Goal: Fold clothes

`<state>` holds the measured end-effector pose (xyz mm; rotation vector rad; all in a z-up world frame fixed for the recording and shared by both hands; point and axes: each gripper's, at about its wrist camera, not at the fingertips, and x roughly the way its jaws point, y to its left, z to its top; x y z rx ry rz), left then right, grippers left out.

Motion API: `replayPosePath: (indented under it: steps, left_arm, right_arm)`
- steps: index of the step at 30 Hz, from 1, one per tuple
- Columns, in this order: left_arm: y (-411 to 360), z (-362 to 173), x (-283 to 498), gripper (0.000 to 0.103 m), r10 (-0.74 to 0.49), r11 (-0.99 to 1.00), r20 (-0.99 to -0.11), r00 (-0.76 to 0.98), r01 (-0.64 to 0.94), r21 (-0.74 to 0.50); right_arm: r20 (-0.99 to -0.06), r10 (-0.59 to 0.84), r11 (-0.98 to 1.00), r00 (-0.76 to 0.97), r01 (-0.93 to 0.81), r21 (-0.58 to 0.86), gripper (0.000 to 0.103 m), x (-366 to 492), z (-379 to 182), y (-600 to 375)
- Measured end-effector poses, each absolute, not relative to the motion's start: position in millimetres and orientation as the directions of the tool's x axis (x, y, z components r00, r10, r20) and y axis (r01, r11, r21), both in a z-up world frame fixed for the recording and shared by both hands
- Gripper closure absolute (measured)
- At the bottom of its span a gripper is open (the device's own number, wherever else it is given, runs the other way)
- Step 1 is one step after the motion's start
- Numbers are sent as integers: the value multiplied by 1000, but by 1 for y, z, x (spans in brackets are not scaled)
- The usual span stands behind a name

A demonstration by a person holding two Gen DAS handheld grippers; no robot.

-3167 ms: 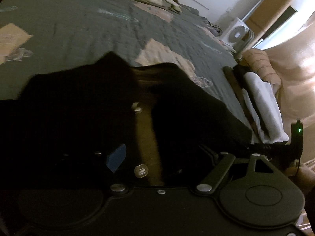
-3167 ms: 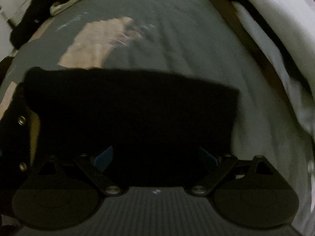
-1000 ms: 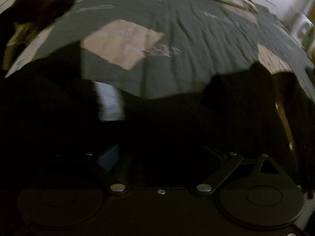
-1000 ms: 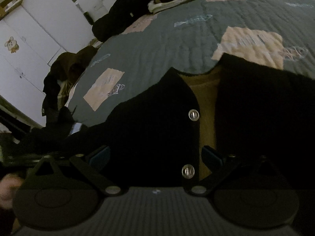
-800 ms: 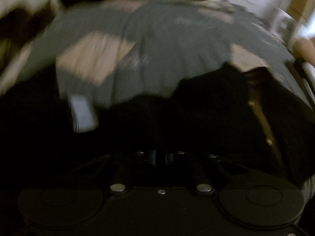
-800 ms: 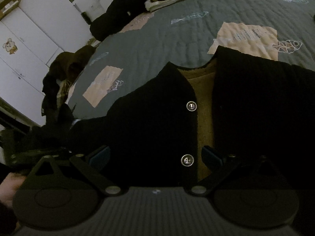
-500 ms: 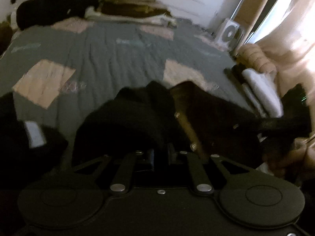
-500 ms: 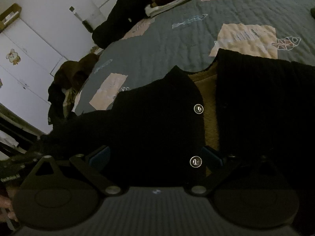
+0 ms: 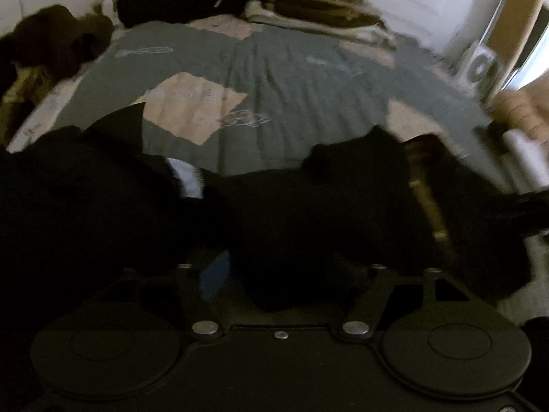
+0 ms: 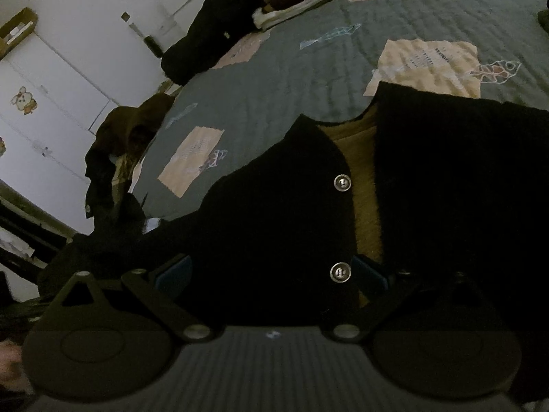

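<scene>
Now jacket (image 10: 274,206) flat on quilt (image 10: 274,79); thick, soft, floppy, probably heavy; grab hem or shoulder; left gripper (image 9: 284,271) opening, cloth between; right gripper (image 10: 271,271) apart, empty.

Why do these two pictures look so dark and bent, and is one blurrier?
Both views curve at the edges from the fisheye lens. Left wrist view: smeared by motion, window glare top right, black jacket nearly featureless. Right wrist view: sharper; snap buttons and quilt stitching read clearly.

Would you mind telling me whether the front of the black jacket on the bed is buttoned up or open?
Open. The black jacket lies with its two front edges apart, the brown lining showing between them, and both snaps unfastened.
</scene>
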<state>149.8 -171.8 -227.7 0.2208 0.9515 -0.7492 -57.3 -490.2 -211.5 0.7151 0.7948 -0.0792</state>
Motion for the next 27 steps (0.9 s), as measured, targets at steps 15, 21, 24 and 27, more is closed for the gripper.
replayPosePath:
  steps: [15,21,24,27]
  left_arm:
    - [-276,-297,175,41,-375,776,-917,137,587,-230]
    - [-283,-281,149,37,-339,767,-912,230,629,-126]
    - [-276,-240,119,37,-420,745,-871,256,644,-171]
    - [-288,-230,91,37,-468,688,-866,179,689,-229]
  right_arm:
    - [-687,207,791,696,294,536,4,-53,-202,-477]
    - [-687,213,784,694,299,544,4,-63,-202,-475]
    - [-688,201,778,697,313,545,4,-68,-201,-479]
    - [-680,187,761,709,334,556,4,-76,-198,-488]
